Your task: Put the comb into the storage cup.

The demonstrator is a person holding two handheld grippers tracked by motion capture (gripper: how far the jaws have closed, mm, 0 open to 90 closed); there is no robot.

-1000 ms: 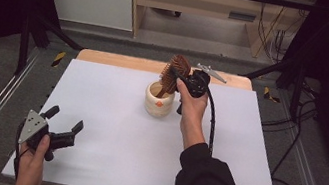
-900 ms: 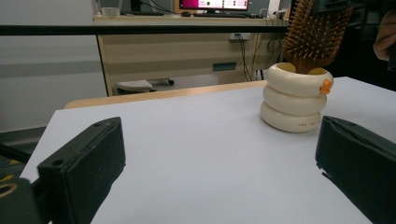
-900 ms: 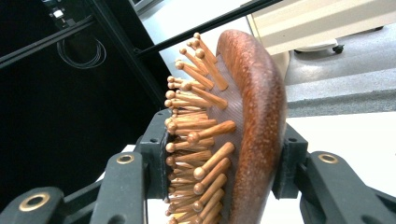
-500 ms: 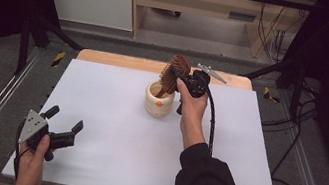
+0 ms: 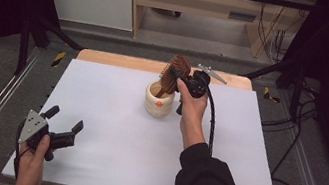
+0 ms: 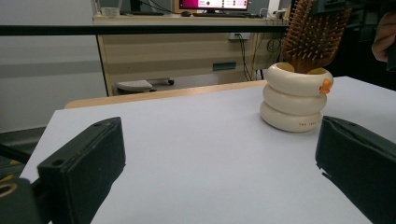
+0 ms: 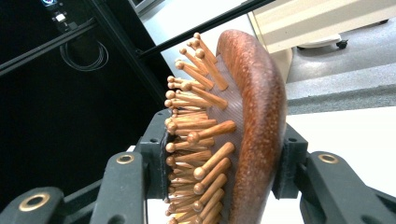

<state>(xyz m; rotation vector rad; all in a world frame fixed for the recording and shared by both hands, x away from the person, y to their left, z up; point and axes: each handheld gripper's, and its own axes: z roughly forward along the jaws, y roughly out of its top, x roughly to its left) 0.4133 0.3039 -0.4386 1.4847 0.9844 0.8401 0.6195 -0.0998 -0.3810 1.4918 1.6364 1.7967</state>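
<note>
High view: the right gripper [image 5: 185,82] pinches the head of a wooden hairbrush [image 5: 174,73], which stands tilted with its handle end down inside a cream ringed holder [image 5: 158,102] near the far middle of the white table [image 5: 114,109]. In the right gripper view the jaws clamp the brush head — bristles against one pad, smooth back against the other. The left gripper [image 5: 65,127] rests at the table's near left corner, jaws spread — nothing between them.
</note>
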